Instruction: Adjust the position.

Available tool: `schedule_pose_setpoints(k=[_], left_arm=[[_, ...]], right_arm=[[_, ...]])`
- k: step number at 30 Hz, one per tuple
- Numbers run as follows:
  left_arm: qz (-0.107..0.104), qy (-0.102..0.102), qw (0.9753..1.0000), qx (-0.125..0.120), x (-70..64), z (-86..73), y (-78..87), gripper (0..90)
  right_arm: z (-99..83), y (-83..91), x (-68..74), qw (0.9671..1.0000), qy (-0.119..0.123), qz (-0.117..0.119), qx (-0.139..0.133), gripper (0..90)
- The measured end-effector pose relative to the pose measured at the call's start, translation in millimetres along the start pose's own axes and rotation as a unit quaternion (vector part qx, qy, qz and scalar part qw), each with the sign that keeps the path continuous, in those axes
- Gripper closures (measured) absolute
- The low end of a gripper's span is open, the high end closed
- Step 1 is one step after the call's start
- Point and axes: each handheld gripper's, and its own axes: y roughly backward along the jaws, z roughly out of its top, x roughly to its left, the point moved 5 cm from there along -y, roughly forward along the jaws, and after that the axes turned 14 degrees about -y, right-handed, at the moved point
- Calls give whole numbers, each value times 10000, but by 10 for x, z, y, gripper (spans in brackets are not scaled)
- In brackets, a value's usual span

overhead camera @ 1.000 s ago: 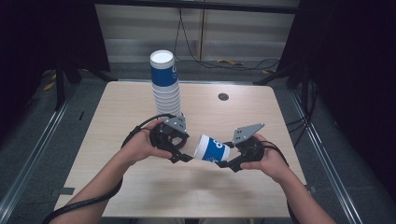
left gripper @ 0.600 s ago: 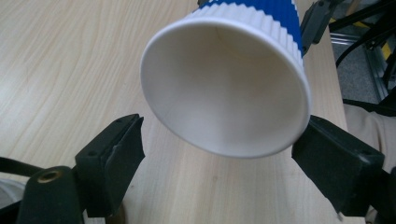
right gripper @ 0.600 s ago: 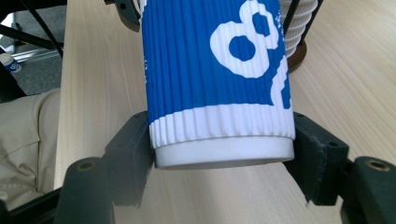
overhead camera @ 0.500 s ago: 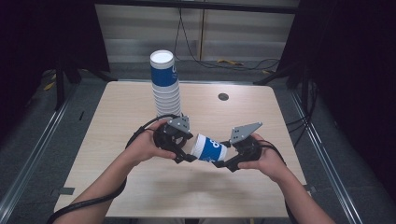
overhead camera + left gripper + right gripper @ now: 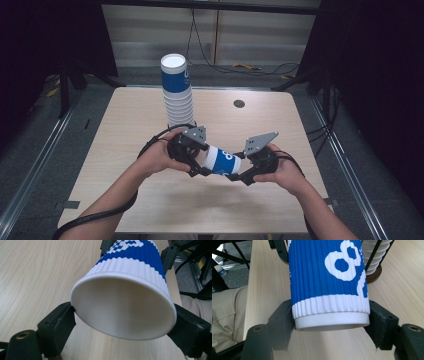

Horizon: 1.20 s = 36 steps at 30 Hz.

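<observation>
Wood table (image 5: pixel 125 130), dark room | blue/white cup (image 5: pixel 222 160) lying sideways above table's near centre, betw both grippers | L gripper (image 5: pixel 197 162) jaws clamped on cup's wide rim end | R gripper (image 5: pixel 240 176) jaws clamped on its base end | cup stack (image 5: pixel 177 95) upright, far behind L gripper

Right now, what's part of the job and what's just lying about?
In the job:
- cup, lying sideways, held at both ends
- left gripper, jaws at the wide end
- right gripper, jaws at the narrow end
- cup stack, upright at the back

Lying about:
- dark disc on the table
- cables on the floor behind
</observation>
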Motion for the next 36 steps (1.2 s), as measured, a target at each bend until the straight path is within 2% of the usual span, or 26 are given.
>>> schedule_pose_setpoints(k=[11,16,22,27,36], left_arm=[[-33,-80,9999,134,-1,32,26,158],[-24,-83,9997,208,-4,44,36,175],[-66,-28,9990,446,-13,50,44,187],[-24,-12,9988,484,-25,74,60,194],[-76,-49,9980,619,-29,95,82,204]], right_arm=[[6,-12,-3,10000,29,16,-13,298],[-1,-27,-3,10000,10,50,8,298],[-7,-62,5,10000,2,40,41,295],[-12,-89,15,10000,-28,24,36,290],[-18,-131,34,10000,16,23,92,277]])
